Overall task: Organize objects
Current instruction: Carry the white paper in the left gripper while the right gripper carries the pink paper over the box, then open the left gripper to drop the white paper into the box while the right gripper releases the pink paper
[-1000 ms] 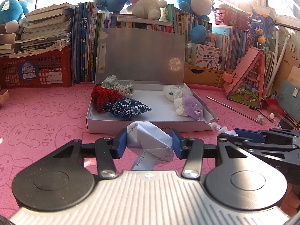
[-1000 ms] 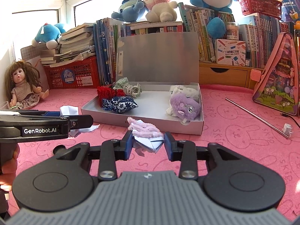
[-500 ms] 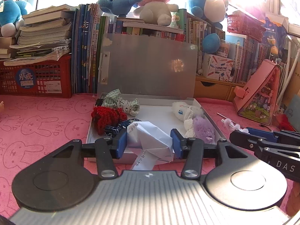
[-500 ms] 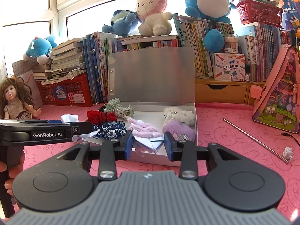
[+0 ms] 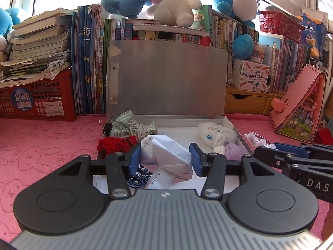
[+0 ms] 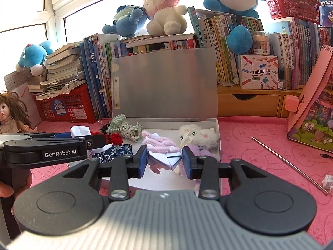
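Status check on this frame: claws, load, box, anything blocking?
Left claw shut on folded white paper. Right claw shut on paper with purple fuzzy strands. Both over open box; small toys crowd both sides, centre bare.

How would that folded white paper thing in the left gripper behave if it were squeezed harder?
The folded white paper looks hollow and creased, so it would probably crumple rather than resist. It seems very light: the left gripper holds it by the sides alone. Dropped into the open box, it would likely sit still, not roll.
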A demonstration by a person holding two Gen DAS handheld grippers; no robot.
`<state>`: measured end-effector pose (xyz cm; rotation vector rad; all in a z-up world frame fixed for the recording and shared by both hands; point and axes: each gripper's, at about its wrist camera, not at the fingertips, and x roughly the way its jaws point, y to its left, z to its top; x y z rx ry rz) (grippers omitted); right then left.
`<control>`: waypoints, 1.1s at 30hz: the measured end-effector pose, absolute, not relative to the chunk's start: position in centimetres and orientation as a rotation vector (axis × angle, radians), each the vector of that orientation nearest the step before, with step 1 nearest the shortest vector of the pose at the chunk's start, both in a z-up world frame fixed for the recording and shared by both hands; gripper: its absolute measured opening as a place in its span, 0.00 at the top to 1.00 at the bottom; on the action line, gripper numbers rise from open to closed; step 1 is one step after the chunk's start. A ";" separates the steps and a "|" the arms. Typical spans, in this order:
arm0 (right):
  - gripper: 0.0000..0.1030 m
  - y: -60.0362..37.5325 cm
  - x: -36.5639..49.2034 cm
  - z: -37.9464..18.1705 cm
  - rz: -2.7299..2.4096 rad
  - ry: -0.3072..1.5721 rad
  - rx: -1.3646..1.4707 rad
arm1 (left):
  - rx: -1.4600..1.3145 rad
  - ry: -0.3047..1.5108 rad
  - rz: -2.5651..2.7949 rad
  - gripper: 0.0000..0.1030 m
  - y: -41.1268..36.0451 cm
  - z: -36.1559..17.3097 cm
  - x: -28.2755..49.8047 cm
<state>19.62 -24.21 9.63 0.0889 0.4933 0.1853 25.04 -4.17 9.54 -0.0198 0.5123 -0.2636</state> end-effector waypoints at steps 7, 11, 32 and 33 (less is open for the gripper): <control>0.60 -24.6 22.7 9.1 0.167 0.521 0.120 | -0.068 0.564 -0.269 0.46 -4.3 8.7 29.6; 0.60 -24.9 24.4 8.6 0.165 0.543 0.135 | -0.061 0.578 -0.249 0.46 -4.5 7.8 31.5; 0.59 -24.9 29.3 5.2 0.174 0.604 0.152 | -0.007 0.600 -0.247 0.46 -5.7 3.8 35.4; 0.59 -24.9 29.4 5.1 0.174 0.603 0.150 | 0.000 0.594 -0.248 0.46 -5.8 3.7 35.3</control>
